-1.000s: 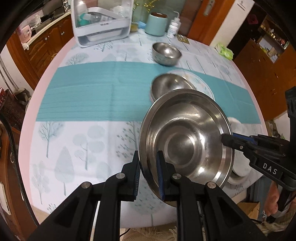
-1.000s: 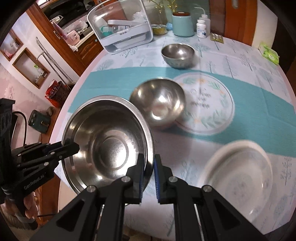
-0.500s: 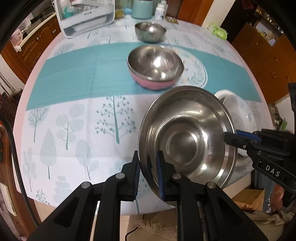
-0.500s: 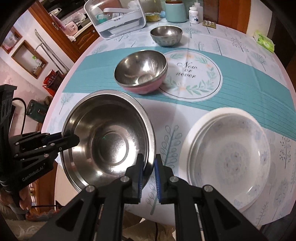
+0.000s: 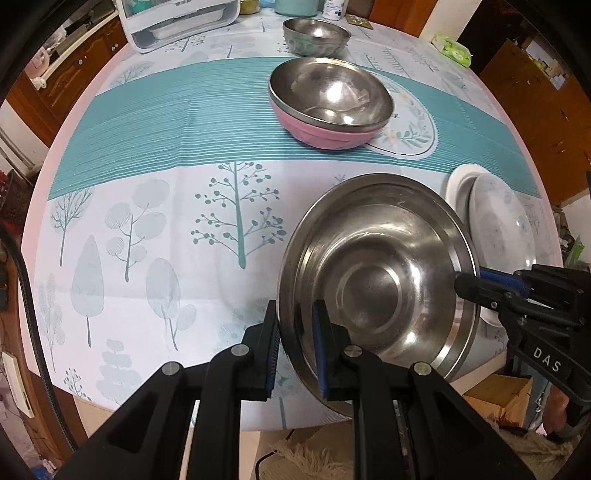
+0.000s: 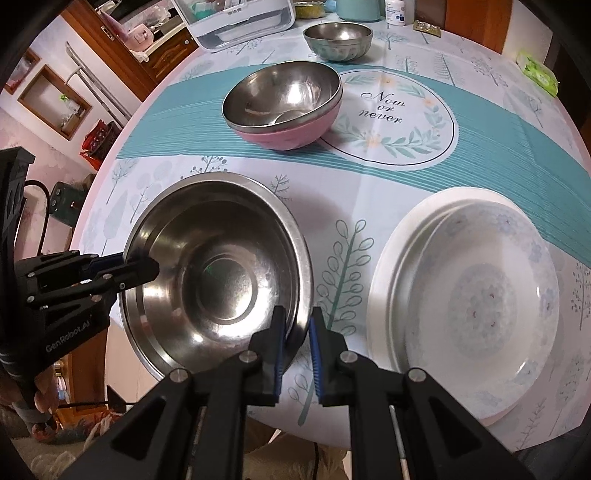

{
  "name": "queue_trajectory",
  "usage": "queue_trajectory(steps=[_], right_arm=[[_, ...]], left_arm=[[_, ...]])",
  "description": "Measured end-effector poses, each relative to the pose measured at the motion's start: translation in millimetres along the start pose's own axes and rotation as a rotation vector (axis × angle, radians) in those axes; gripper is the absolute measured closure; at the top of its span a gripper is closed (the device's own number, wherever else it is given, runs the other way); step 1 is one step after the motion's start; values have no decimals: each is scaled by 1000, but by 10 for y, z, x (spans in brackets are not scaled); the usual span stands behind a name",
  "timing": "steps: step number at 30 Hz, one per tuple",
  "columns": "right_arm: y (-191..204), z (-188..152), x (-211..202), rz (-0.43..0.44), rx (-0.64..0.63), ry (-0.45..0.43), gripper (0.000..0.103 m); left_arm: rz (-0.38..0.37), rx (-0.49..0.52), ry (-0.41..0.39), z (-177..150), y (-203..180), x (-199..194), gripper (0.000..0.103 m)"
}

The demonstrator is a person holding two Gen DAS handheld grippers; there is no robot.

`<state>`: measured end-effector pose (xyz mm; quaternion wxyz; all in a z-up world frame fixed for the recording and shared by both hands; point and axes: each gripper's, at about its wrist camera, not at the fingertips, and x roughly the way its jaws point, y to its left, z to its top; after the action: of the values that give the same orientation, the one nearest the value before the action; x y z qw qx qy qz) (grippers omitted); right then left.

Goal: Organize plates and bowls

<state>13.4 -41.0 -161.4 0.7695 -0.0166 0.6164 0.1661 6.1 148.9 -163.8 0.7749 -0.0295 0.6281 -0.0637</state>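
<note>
A large steel basin (image 5: pixel 376 291) (image 6: pixel 218 277) is held by both grippers near the table's front edge. My left gripper (image 5: pixel 295 332) is shut on its left rim; it also shows in the right wrist view (image 6: pixel 140 267). My right gripper (image 6: pixel 297 332) is shut on its right rim and shows in the left wrist view (image 5: pixel 467 282). A steel bowl nested in a pink bowl (image 5: pixel 328 103) (image 6: pixel 284 103) sits on the teal stripe. A small steel bowl (image 5: pixel 316 35) (image 6: pixel 338 38) stands farther back. Stacked white plates (image 5: pixel 495 221) (image 6: pixel 469 299) lie at the right.
The round table (image 5: pixel 147 221) has a tree-print cloth. A white dish rack (image 5: pixel 181 18) (image 6: pixel 236 18) stands at the back left. A teal canister (image 6: pixel 358 7), a pill bottle (image 6: pixel 399 13) and a green packet (image 5: pixel 452 48) sit along the far edge. Wooden cabinets surround the table.
Both grippers have carried the basin back toward the front edge and lower. The nested bowls and plates now lie farther ahead. The grip has not changed.
</note>
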Motion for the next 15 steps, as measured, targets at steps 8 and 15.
queue_trajectory(steps=[8,15], right_arm=[[56,89,135,-8,28,13,90],[117,159,189,-27,41,8,90]], left_arm=[[-3,-36,0,120,164,130,89],[-14,-39,2,193,264,211,88]])
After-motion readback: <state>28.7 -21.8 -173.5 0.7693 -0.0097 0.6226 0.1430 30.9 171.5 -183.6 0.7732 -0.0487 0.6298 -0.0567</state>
